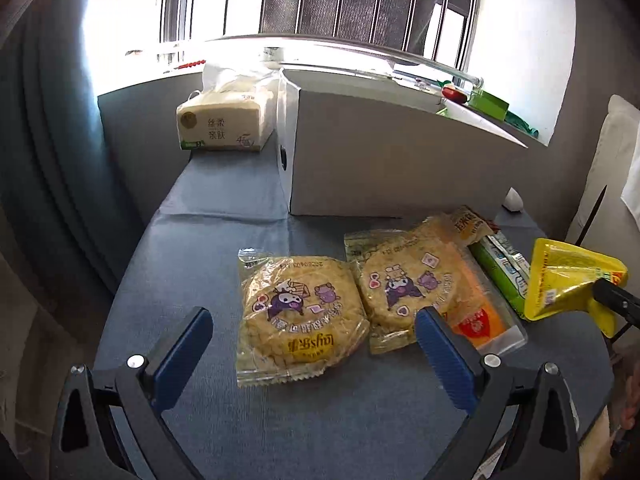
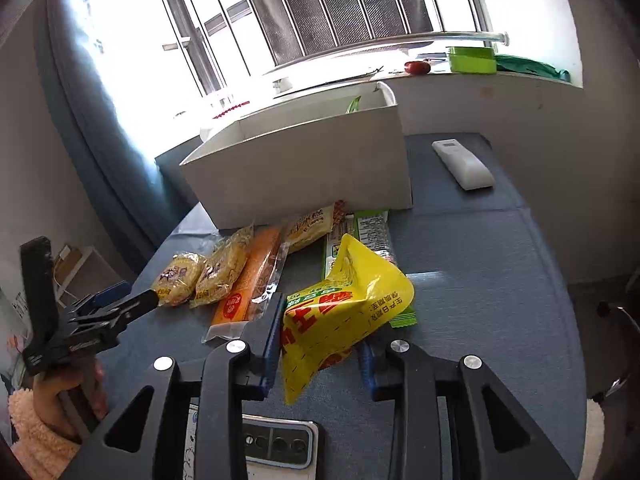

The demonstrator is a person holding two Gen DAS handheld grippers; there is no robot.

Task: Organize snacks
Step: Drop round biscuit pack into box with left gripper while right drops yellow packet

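Half yellow pouch (image 2: 344,312) hides right gripper (image 2: 320,344) pads.

Glossy crinkled foil-like yellow pouch (image 2: 344,312); clear shiny plastic wrappers on the cakes (image 1: 302,316); matt woven blue cloth over the table (image 1: 224,240); matt white cardboard box (image 1: 384,160)

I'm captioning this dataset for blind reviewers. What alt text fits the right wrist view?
The right gripper is shut on a yellow snack pouch, lifted above a blue-grey table. Beyond it, wrapped snacks lie in front of an open white box, with a white remote to the right and the left gripper at left.
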